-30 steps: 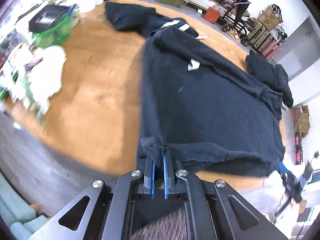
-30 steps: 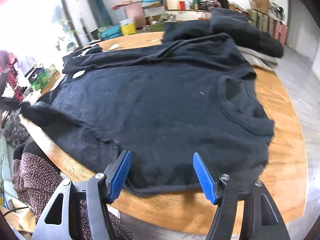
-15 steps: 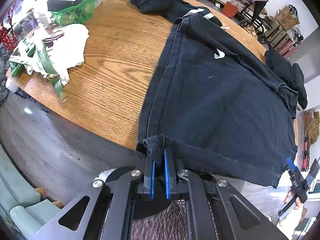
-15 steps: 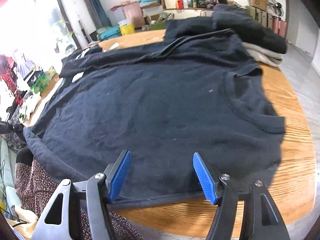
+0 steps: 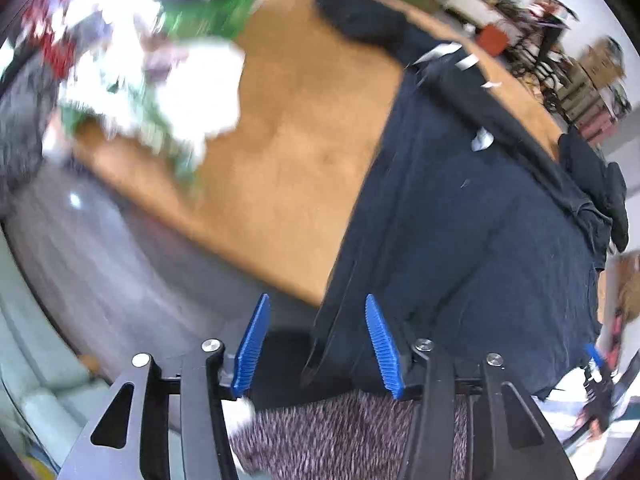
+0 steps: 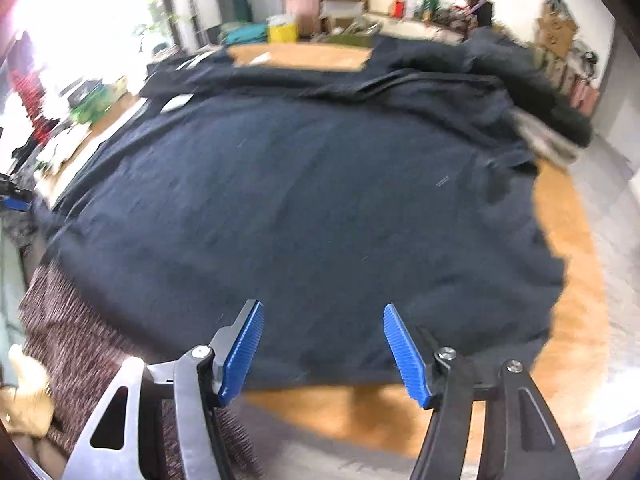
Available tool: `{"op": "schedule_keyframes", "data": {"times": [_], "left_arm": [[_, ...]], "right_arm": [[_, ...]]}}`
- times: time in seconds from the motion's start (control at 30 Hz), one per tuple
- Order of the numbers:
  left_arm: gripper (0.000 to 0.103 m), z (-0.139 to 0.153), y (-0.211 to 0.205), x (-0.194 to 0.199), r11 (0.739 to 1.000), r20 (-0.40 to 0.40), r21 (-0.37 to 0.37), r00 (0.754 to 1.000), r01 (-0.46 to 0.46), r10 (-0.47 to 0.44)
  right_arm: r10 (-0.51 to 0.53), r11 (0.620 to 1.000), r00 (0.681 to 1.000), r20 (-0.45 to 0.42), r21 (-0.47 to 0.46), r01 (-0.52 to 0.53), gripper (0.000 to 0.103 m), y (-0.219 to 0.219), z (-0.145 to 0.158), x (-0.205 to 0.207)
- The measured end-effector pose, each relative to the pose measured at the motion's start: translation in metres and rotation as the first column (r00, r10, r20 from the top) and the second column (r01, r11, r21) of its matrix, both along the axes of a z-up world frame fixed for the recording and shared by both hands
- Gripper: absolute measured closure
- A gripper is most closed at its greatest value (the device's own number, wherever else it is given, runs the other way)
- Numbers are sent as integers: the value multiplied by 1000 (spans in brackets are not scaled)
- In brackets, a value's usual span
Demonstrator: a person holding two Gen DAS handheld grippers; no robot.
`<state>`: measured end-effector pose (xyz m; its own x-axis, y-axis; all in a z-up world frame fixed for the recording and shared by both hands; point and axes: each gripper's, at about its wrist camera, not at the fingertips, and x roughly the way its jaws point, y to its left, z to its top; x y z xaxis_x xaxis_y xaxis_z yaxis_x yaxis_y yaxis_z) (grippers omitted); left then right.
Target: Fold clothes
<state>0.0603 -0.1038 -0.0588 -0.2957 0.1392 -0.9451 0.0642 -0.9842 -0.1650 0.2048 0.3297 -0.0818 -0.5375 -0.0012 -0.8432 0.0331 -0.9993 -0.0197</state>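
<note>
Dark navy garment (image 6: 320,208) spread flat across the round wooden worktop (image 5: 288,168), both grippers apart.

The cloth is plain and slightly linty, its near hem hanging over the worktop's edge, a sleeve folded along the far side; small white label patches (image 5: 482,140) show on it, too blurred to read. The left gripper (image 5: 316,344) has just been opening: its blue pads stand apart with the garment's corner edge loose between them, not pinched. The right gripper (image 6: 324,352) hovers wide open over the near hem, gripping nothing.
</note>
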Motion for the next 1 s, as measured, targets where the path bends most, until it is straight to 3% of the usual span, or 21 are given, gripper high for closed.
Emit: {"op": "schedule_keyframes", "data": {"times": [0.13, 0.23, 0.27, 0.33, 0.43, 0.73, 1.0], "left_arm": [[47, 19, 33, -24, 998, -67, 34, 996, 57, -54], [49, 3, 62, -42, 996, -87, -1, 992, 88, -88], [52, -5, 70, -48, 996, -87, 3, 992, 94, -93], [82, -25, 80, -61, 994, -77, 57, 993, 95, -90], [89, -47, 94, -72, 993, -55, 70, 994, 98, -94], [96, -67, 97, -62, 987, -65, -83, 988, 134, -140], [96, -65, 82, -41, 974, -49, -143, 982, 176, -185]], "right_arm": [[-65, 998, 998, -23, -21, 64, 36, 18, 9, -20], [-72, 997, 997, -8, -10, 72, 36, 15, 0, -32], [-79, 997, 997, 3, -7, 79, 36, 15, -5, -34], [-100, 995, 995, 20, -4, 100, 36, 16, -15, -34], [-138, 990, 990, 24, -20, 138, 35, 18, -26, -29], [-146, 989, 984, 101, -19, 149, 34, 16, -26, -15], [-130, 991, 977, 169, -2, 132, 34, 9, -21, 0]]}}
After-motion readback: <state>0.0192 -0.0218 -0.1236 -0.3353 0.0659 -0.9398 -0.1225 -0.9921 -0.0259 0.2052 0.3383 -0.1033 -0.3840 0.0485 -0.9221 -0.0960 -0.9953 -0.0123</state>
